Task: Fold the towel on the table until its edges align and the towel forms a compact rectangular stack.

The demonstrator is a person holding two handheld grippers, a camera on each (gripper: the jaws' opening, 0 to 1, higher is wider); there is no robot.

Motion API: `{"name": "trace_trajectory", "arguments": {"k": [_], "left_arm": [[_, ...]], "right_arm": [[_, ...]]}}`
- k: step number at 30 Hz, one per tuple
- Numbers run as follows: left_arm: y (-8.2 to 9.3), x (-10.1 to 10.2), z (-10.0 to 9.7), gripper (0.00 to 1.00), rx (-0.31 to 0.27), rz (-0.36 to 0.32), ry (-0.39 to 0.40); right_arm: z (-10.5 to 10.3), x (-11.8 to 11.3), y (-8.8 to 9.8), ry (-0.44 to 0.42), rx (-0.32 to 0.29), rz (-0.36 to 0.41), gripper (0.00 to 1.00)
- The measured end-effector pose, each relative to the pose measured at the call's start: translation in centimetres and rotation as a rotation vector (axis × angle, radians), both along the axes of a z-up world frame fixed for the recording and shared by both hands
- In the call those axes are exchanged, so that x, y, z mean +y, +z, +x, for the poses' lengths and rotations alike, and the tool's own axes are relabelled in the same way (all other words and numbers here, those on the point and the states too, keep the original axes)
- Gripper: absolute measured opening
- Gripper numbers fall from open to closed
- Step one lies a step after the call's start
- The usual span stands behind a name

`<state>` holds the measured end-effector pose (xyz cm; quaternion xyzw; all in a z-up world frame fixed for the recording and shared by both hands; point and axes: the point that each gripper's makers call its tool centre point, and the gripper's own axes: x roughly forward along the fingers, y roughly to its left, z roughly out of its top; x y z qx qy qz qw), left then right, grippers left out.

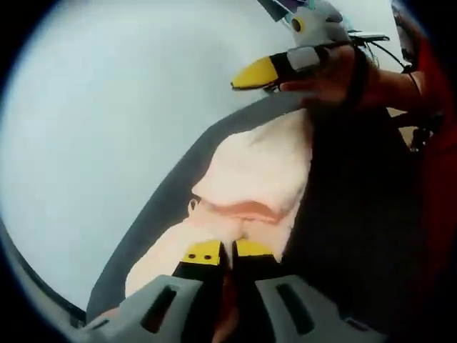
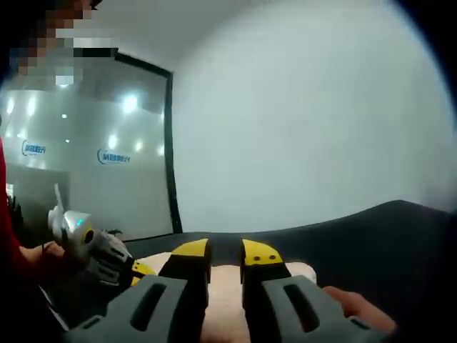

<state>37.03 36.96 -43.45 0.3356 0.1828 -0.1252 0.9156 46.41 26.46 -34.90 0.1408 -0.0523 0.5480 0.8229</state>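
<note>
Left gripper view: pale cream fluffy towel (image 1: 250, 193) lies bunched on dark grey tabletop (image 1: 357, 236), a crease running across it mid-way. Left gripper (image 1: 227, 254), grey body w/ yellow-tipped black jaws, sits at the near end of the towel, jaws nearly together w/ a thin fold of cloth between them: clamped on towel. Far end of towel reaches up toward the right gripper (image 1: 246, 80), grey w/ yellow tip, held by a person's hand (image 1: 335, 78) just past the cloth's far corner; can't tell from here if it touches the cloth.

Table's far edge runs diagonally beside the towel's left side, only a narrow dark strip between cloth and edge. Beyond that a plain white wall (image 1: 107, 128). More bare tabletop to the right of the towel.

Right gripper view: right gripper (image 2: 225, 261) jaws stand slightly apart over cream cloth (image 2: 228, 286); grip state unclear, can't tell. Left gripper (image 2: 107, 261) comes in low left. Glass partition w/ black frame (image 2: 168, 143) behind, ceiling lights reflected in it. Tabletop open to the right.
</note>
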Motion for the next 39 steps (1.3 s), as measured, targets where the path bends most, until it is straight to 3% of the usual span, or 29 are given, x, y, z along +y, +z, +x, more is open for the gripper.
{"name": "trace_trajectory", "arguments": {"k": [4,6,8,9,11,13,16,18,19,21,24,26,29,30,31,32,34,37,39], "left_arm": [[-0.1,-0.5,-1.0,0.08,0.000,0.026,-0.020],[-1.3,0.0,-0.7,0.09,0.026,0.002,0.010],[-2.6,-1.0,-0.8,0.25,0.069,-0.057,-0.025],[-2.1,-2.0,-0.9,0.32,0.058,-0.101,-0.070],[-0.1,-2.4,-0.9,0.39,0.013,-0.223,-0.079],[2.6,-1.1,-1.1,0.40,-0.057,-0.264,-0.071],[7.1,2.9,-1.8,0.47,-0.179,-0.369,-0.036],[9.8,7.0,-2.3,0.47,-0.317,-0.438,0.026],[10.6,8.6,-2.6,0.47,-0.381,-0.460,0.027],[10.3,11.9,-3.2,0.47,-0.455,-0.536,0.079],[7.9,14.8,-3.5,0.38,-0.497,-0.557,0.136],[6.7,15.1,-3.9,0.34,-0.518,-0.557,0.140],[6.2,14.9,-4.4,0.34,-0.501,-0.543,0.149],[7.2,14.6,-4.4,0.34,-0.554,-0.537,0.114],[7.2,14.3,-4.3,0.33,-0.546,-0.589,0.104],[6.7,14.2,-4.1,0.32,-0.523,-0.584,0.106],[5.8,14.3,-3.8,0.32,-0.494,-0.498,0.126],[5.1,14.0,-3.5,0.32,-0.471,-0.500,0.132],[5.2,13.9,-3.5,0.31,-0.473,-0.488,0.131]], "right_arm": [[0.4,-0.2,0.1,-0.011,0.013,0.014,0.13],[0.5,-0.1,0.0,-0.017,0.018,0.010,0.13],[0.9,-0.3,-0.1,-0.034,0.022,0.006,0.14],[1.3,-0.5,-0.1,-0.053,0.033,0.007,0.14],[2.8,-1.3,-1.2,-0.108,0.150,-0.017,0.15],[4.1,-2.9,-2.0,-0.150,0.248,-0.051,0.16],[6.1,-5.3,-3.8,-0.212,0.451,-0.103,0.16],[6.8,-5.8,-5.7,-0.227,0.536,-0.167,0.18],[6.8,-5.6,-6.7,-0.227,0.567,-0.208,0.18],[6.3,-4.7,-8.1,-0.215,0.609,-0.271,0.18],[4.9,-2.5,-9.0,-0.175,0.637,-0.332,0.23],[4.9,-1.7,-9.5,-0.187,0.649,-0.355,0.28],[4.5,-1.4,-10.4,-0.195,0.653,-0.396,0.22],[4.7,-1.6,-10.8,-0.221,0.614,-0.434,0.22],[4.7,-1.7,-11.1,-0.245,0.585,-0.462,0.19],[4.9,-1.9,-11.2,-0.267,0.559,-0.482,0.15],[4.8,-2.0,-11.0,-0.276,0.542,-0.478,0.09],[4.9,-2.3,-10.6,-0.269,0.537,-0.464,0.07],[5.6,-2.4,-9.7,-0.306,0.432,-0.462,0.08]]}}
